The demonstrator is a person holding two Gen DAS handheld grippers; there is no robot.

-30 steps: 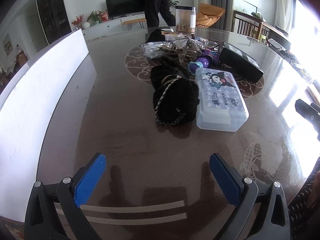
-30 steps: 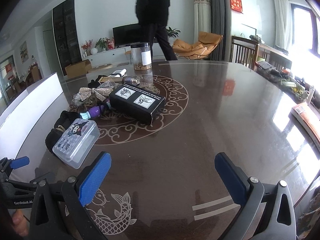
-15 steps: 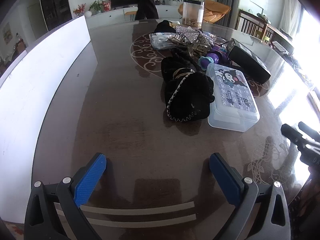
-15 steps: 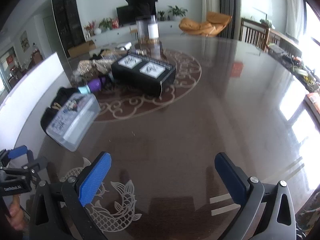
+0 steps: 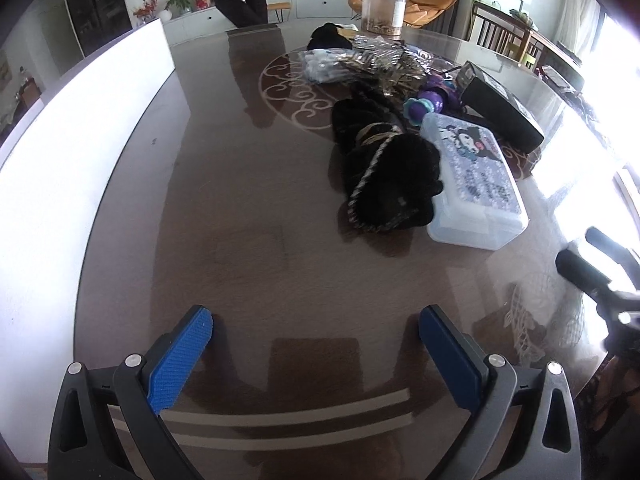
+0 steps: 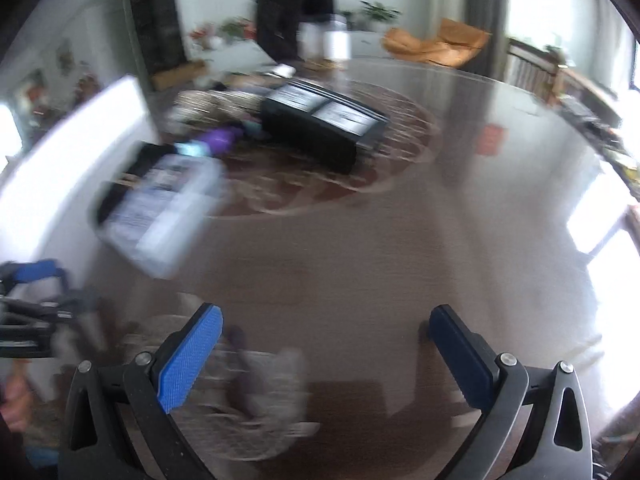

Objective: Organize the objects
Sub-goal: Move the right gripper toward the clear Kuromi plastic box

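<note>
At the bottom of each view, the left gripper (image 5: 316, 332) and right gripper (image 6: 326, 330) gape wide, holding nothing. Mid-right lies a clear plastic box (image 5: 472, 182) touching a black furry bundle (image 5: 386, 174); beyond, a black box (image 5: 500, 110), then a jar (image 5: 382, 8) at top.

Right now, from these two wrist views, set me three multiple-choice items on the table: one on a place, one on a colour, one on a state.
1. What lies directly left of the clear plastic box?
A. black furry item
B. tall jar
C. black carton

2. What colour are the left claw pads?
A. red
B. blue
C. green

3. How does the right claw stand?
A. shut on the box
B. shut on nothing
C. open, holding nothing

Answers:
1. A, the black furry item sits against the box's left side.
2. B, both pads show blue.
3. C, its fingers stand wide apart over the bare table.
</note>
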